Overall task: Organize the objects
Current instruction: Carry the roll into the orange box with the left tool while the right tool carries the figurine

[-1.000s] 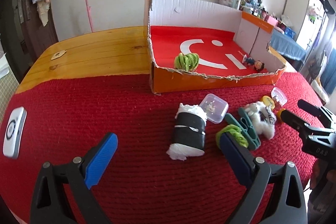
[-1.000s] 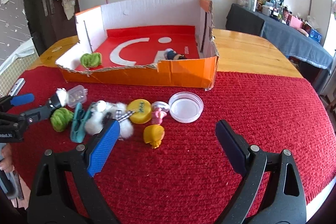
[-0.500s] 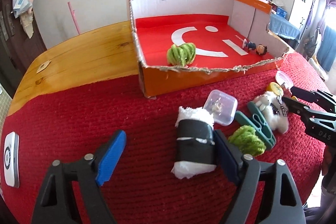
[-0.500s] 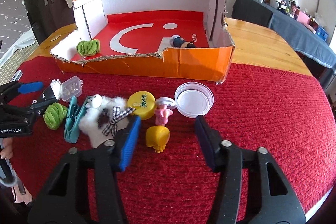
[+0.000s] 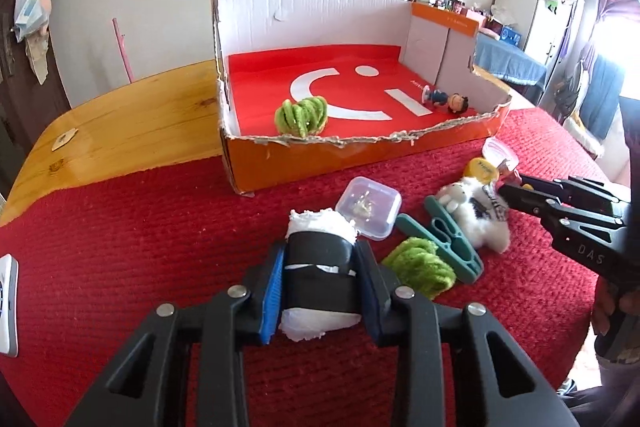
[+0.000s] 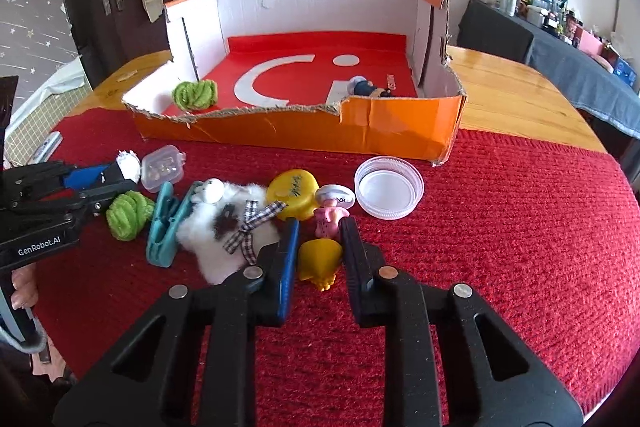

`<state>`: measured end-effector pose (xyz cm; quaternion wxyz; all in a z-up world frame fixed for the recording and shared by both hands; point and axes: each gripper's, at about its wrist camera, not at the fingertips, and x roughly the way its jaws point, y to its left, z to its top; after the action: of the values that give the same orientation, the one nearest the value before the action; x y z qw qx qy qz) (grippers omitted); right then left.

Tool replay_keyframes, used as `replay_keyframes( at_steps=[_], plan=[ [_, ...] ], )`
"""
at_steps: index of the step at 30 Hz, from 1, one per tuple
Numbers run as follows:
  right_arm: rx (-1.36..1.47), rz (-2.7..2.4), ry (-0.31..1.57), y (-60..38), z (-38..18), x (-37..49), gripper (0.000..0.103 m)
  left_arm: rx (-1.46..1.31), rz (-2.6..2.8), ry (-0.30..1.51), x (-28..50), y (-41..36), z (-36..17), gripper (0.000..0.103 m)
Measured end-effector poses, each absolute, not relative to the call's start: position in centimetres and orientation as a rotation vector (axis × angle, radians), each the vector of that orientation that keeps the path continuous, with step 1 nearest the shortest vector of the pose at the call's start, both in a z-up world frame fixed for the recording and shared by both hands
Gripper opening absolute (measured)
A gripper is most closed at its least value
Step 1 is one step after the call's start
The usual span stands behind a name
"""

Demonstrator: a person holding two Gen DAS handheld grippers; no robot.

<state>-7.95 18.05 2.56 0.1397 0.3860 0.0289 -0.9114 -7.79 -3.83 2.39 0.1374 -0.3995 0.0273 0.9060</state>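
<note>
My left gripper [image 5: 320, 267] is shut on a white roll wrapped in black tape [image 5: 318, 267] that lies on the red mat. My right gripper [image 6: 318, 247] is shut on a small yellow toy [image 6: 320, 259] on the mat. The orange cardboard box [image 5: 360, 151] with a red floor stands behind; it holds a green yarn ball [image 5: 302, 117] and a small figure [image 5: 446, 101]. Between the grippers lie a second green yarn ball [image 6: 128, 215], a teal clip [image 6: 164, 223], a white plush [image 6: 228, 227], a clear small case [image 6: 162, 169], a yellow cap [image 6: 292, 193], a pink figure [image 6: 332, 215] and a clear lid [image 6: 388, 193].
A red woven mat [image 6: 520, 247] covers the near part of the wooden table [image 5: 120, 131]. A white device [image 5: 8, 303] lies at the mat's left edge. Furniture and clutter stand behind the table on the right.
Both grippers moved forward and closed: the left onto the black-taped white roll, the right onto the yellow toy.
</note>
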Motion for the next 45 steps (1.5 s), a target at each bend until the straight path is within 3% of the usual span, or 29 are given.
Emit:
replay_keyframes(
  at_steps=[11,29,45],
  plan=[
    [0.996,-2.620,0.063,18.2,5.8,-6.7,0.020,-1.051,2.655,0.034,-6.1,-3.9,5.4,0.035],
    [0.989,-2.596,0.037,18.5,6.0,-7.4,0.020,-1.015,2.659,0.014,-6.2,-3.6,6.6,0.035],
    [0.986,-2.450,0.146,16.7,8.8,-15.7,0.020,-1.100,2.501,0.049,-15.5,0.3,7.8,0.035]
  ],
)
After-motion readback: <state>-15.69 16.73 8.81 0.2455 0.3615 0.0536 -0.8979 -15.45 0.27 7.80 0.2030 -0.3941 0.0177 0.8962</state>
